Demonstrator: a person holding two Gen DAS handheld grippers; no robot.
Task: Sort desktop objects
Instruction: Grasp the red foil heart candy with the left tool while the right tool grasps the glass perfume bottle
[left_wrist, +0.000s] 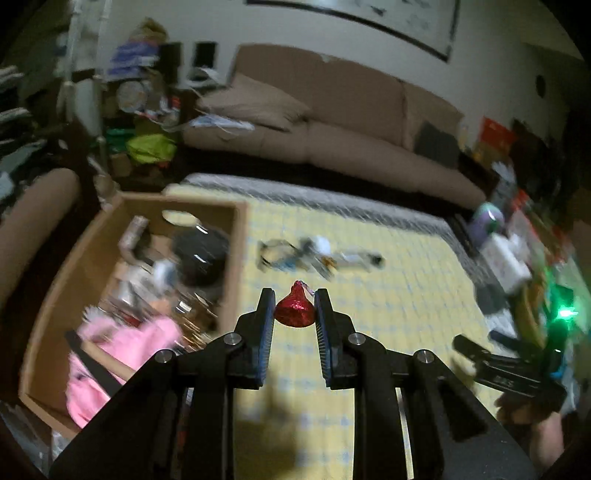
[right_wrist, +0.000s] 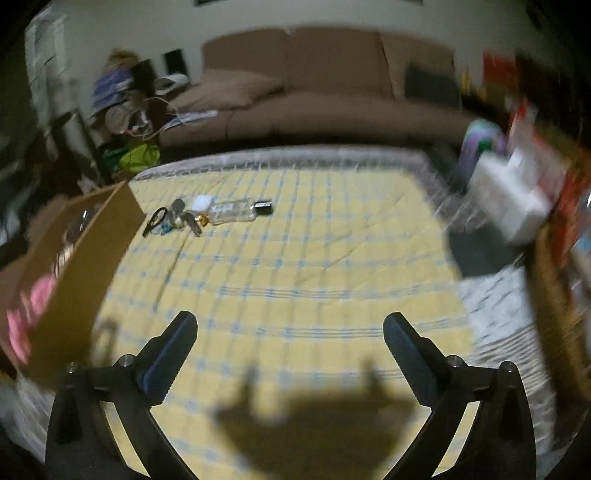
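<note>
My left gripper (left_wrist: 294, 308) is shut on a red foil-wrapped chocolate kiss (left_wrist: 294, 310), held above the yellow checked cloth (left_wrist: 369, 314), just right of a cardboard box (left_wrist: 236, 258). The box holds a pink item (left_wrist: 122, 343), a black round object and other blurred things. A small pile of objects (left_wrist: 317, 254) lies on the cloth beyond; in the right wrist view it shows as a clear bottle (right_wrist: 236, 211), keys and a black loop (right_wrist: 173, 219). My right gripper (right_wrist: 290, 345) is open and empty above the cloth; it also shows in the left wrist view (left_wrist: 517, 373) at right.
A brown sofa (left_wrist: 332, 122) stands behind the table. Clutter, a white box (right_wrist: 513, 199) and a purple item (right_wrist: 480, 140) sit at the right edge. The cardboard box (right_wrist: 88, 251) is at the left of the right wrist view.
</note>
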